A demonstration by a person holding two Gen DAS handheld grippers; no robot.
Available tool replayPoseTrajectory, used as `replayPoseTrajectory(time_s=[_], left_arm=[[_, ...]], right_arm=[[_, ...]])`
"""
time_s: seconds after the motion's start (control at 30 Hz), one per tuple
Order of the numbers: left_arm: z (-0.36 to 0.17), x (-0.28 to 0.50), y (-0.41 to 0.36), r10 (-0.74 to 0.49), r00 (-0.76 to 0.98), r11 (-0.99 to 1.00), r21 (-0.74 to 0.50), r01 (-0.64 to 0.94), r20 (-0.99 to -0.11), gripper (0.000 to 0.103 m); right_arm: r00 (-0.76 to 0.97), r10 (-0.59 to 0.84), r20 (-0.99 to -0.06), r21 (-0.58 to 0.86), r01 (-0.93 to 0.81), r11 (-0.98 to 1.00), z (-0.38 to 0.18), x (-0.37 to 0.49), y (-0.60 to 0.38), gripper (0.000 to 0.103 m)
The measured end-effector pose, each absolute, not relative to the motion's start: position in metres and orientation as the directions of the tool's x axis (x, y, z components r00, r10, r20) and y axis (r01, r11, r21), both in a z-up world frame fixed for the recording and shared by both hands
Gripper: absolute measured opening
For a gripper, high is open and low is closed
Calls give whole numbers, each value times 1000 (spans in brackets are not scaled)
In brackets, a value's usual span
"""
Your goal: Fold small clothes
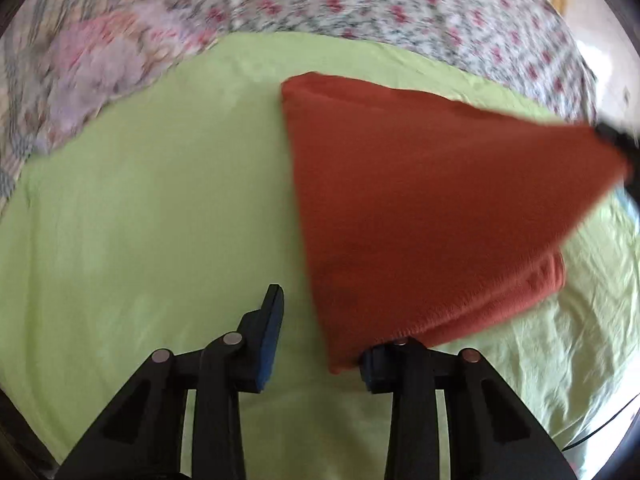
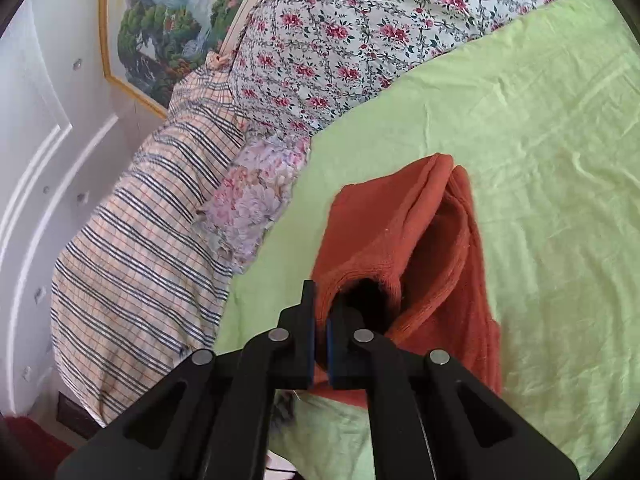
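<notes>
A rust-orange cloth [image 1: 420,208] lies on the light green sheet [image 1: 140,220], one corner lifted and stretched to the right. My left gripper [image 1: 320,332] is open; its left finger [image 1: 270,332] is bare and the cloth's near corner drapes over the right finger. My right gripper [image 2: 320,344] is shut on an edge of the orange cloth [image 2: 432,248], which hangs folded in layers past the fingers above the sheet [image 2: 540,160]. The right gripper shows dark and blurred at the far right of the left wrist view [image 1: 612,140].
A floral quilt [image 2: 340,32] and a plaid blanket [image 2: 152,240] are bunched at the bed's far edge, with a pale flowered cloth [image 2: 256,196] between. A white wall and framed painting [image 2: 172,20] stand behind.
</notes>
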State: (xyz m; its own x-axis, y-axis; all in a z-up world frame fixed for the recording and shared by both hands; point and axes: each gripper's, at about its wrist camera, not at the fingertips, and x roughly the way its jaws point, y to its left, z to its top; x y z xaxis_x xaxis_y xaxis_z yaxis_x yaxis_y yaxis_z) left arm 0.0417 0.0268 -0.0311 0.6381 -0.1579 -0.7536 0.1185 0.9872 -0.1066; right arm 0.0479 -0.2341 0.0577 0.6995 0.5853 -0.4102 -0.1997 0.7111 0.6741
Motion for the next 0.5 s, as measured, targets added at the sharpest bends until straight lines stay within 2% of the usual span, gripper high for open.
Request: replayPoseTrajectory(time_s=[0.07, 0.13, 0.27, 0.33, 0.5], left_arm=[[-31, 36, 25, -157, 640, 987, -100, 124, -752, 20], [-30, 32, 18, -145, 644, 989, -85, 124, -751, 11], [-37, 31, 16, -153, 626, 987, -89, 132, -765, 11], [-36, 30, 18, -163, 624, 986, -98, 137, -764, 11], [-41, 30, 15, -165, 623, 985, -91, 150, -765, 10]], right_arm=[[703, 526, -479, 591, -185, 785, 48, 41, -230, 5], [692, 401, -601, 441, -131, 888, 26, 38, -221, 5], [643, 331, -690, 397, -46, 917, -18, 39, -230, 4], [628, 329, -705, 424, 1, 906, -31, 39, -241, 4], [653, 224, -723, 289, -8, 957, -17, 36, -233, 4]])
